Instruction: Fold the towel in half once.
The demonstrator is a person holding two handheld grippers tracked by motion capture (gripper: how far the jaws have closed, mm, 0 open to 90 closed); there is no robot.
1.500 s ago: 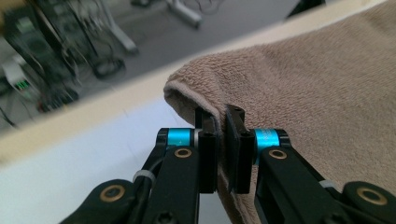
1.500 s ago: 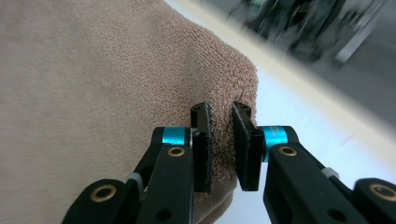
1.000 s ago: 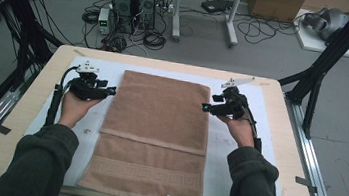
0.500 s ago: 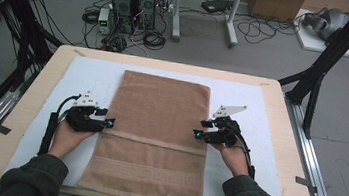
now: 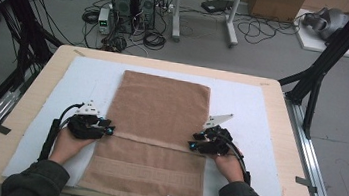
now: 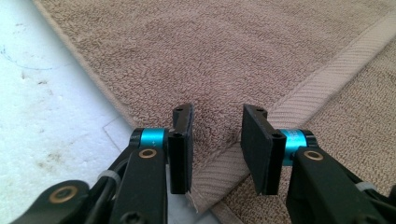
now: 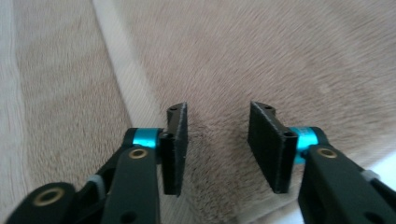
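A brown towel [image 5: 157, 136] lies flat on a white mat [image 5: 253, 118] that covers the wooden counter [image 5: 282, 106], its far part folded over so that a woven hem band [image 6: 299, 95] crosses it from side to side. The left gripper [image 5: 108, 129] sits at the towel's left edge, right where that hem band meets it; its jaws have just been closing, yet they stand apart, one on either side of the folded corner, with terry cloth between them and neither pad pressing on it. The right gripper [image 5: 192, 144] sits at the towel's right edge, at the other end of the same band; its jaws have also just been closing and likewise stand apart over the cloth near the edge, gripping nothing. Each gripper is held in a hand that comes in from the near side of the towel.
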